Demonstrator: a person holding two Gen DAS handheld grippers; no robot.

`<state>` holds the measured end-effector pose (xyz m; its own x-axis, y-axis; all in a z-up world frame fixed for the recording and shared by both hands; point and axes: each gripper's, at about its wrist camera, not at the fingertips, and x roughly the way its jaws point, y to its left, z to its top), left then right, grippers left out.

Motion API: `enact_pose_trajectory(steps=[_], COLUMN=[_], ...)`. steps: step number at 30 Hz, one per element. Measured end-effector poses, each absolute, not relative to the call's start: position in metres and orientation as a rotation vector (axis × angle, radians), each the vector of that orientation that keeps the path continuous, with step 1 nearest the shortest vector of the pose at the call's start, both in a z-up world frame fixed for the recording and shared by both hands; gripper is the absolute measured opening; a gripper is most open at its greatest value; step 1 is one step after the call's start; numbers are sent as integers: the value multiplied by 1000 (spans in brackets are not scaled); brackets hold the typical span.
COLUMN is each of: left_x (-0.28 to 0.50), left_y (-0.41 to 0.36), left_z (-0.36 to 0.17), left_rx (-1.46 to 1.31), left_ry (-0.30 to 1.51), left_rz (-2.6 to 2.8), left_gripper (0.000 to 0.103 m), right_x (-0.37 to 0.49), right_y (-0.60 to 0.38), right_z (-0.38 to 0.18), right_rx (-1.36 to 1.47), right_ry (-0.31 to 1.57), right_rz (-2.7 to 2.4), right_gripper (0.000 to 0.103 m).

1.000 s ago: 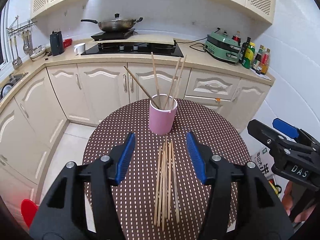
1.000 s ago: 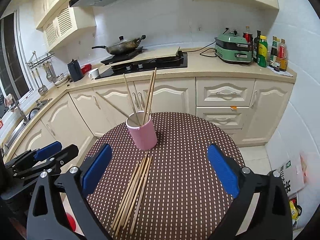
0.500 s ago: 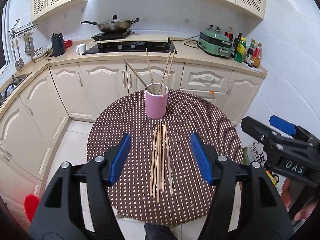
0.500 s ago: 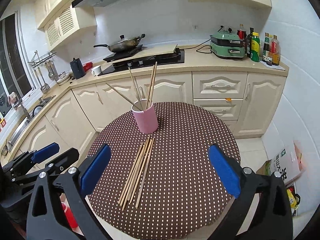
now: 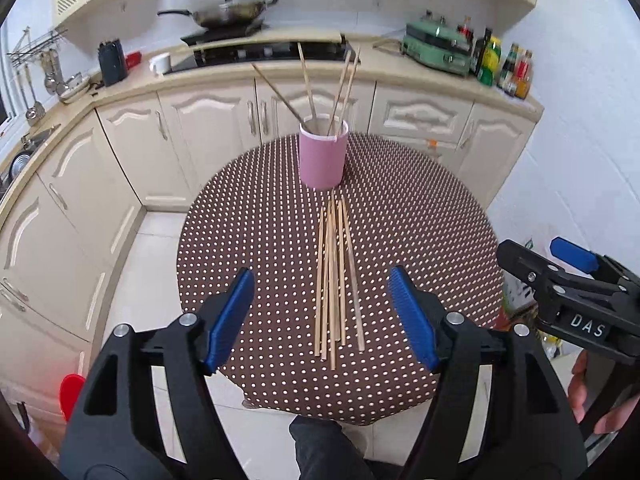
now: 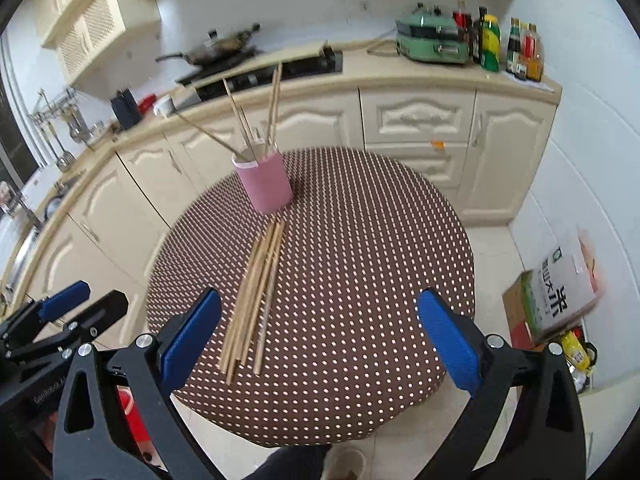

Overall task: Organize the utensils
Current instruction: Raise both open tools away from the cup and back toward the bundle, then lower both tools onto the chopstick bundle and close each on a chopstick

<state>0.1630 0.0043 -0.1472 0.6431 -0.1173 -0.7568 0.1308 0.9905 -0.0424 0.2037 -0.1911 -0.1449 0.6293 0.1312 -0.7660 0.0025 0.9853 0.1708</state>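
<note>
Left wrist view shows me a bundle of thin wooden chopsticks lying flat on the round brown polka-dot worktop, long axes running from my side toward the pink cylindrical cup, far tips just short of its base. More chopsticks stand tilted inside that cup. My left claw has just been opening, nothing between its blue pads. My right claw gapes wide, empty.

Far ahead of the tongs a dark lidded wok sits on a black stove along the cream counter, a green electric cooker and sauce bottles stand to its right, and a white mug to its left.
</note>
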Motion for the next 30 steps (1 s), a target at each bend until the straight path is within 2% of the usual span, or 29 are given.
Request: enact_pose_trajectory(steps=[20,30], left_x=[289,326], left_y=[16,23], left_z=[-246,-293], left_rx=[98,81], left_ry=[1103,1252], left_rz=[-198,-232], left_gripper=[69,69], right_x=[302,337], right_y=[-160,-152], right_z=[-238,-283], right_rx=[189,158], right_ry=[1134,1277], right_rz=[39,6], right_gripper=[95,95])
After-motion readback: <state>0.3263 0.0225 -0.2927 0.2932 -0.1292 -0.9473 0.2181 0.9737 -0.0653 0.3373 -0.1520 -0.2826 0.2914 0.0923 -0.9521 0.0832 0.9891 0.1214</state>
